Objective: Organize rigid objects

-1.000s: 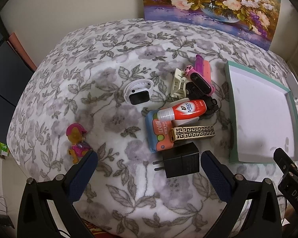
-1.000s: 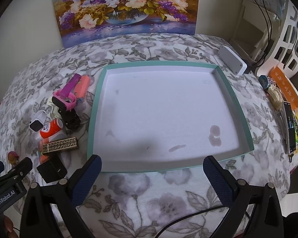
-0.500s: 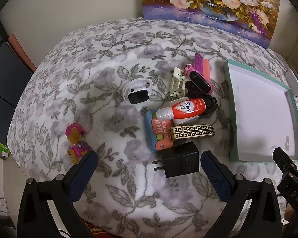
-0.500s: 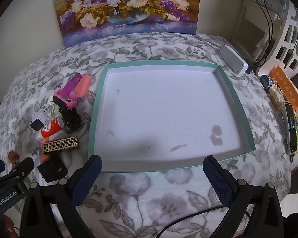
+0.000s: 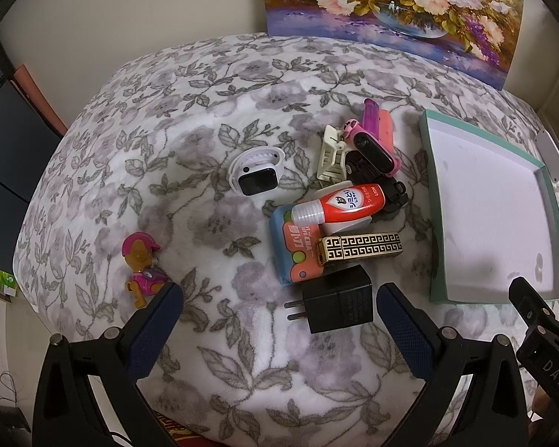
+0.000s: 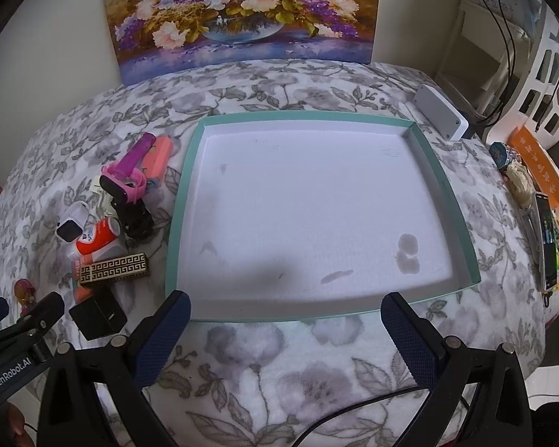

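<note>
Little has moved since a second ago: both grippers, left gripper point(image 5: 279, 320) and right gripper point(image 6: 285, 322), hover wide open and empty, the left facing the black charger point(image 5: 337, 307), the right over the empty teal tray point(image 6: 179, 201), likely the sorting destination.

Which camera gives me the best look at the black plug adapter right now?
Left wrist: the black plug adapter lies whole and unobstructed, prongs visible. The right wrist view catches it small at the left edge, foreshortened.

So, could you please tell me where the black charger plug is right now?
In the left wrist view the black charger plug lies on the floral blanket, nearest the camera in the pile, just below the gold patterned lighter.
</note>
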Available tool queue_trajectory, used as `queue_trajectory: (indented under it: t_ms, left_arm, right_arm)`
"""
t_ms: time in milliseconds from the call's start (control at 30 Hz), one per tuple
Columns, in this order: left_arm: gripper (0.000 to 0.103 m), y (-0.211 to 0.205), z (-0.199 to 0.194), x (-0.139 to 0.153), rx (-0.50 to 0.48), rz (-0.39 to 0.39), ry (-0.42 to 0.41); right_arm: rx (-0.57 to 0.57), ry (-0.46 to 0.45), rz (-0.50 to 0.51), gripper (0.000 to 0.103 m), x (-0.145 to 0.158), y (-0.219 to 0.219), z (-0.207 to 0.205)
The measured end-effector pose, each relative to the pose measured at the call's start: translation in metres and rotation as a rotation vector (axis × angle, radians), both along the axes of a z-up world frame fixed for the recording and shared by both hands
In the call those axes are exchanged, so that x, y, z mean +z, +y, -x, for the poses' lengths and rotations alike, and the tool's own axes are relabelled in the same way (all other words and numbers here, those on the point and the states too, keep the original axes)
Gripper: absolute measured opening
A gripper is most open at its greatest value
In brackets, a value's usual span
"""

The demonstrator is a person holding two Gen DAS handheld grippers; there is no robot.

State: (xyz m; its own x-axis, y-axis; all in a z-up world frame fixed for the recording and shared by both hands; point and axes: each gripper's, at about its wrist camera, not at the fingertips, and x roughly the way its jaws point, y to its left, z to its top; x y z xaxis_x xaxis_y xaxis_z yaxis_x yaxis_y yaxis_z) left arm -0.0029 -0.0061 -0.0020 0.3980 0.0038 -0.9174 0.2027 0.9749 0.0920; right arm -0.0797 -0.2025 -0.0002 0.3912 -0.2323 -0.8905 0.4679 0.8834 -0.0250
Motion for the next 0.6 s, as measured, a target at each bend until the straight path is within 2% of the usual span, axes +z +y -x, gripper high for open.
queue_trajectory:
  t_ms: [467, 600]
  left_arm:
    - [0.103, -0.001, -0.0002, 0.0, 0.002, 0.003, 0.001]
    - [0.103, 0.0079, -0.0015, 0.0031, 0.026, 0.041, 0.005]
  right_arm:
    - [0.004, 0.003, -0.003, 0.103, -0.0019, 0.0013, 0.0002]
    - [0.015, -0.012, -0.011, 0.103, -0.0004, 0.003, -0.0009]
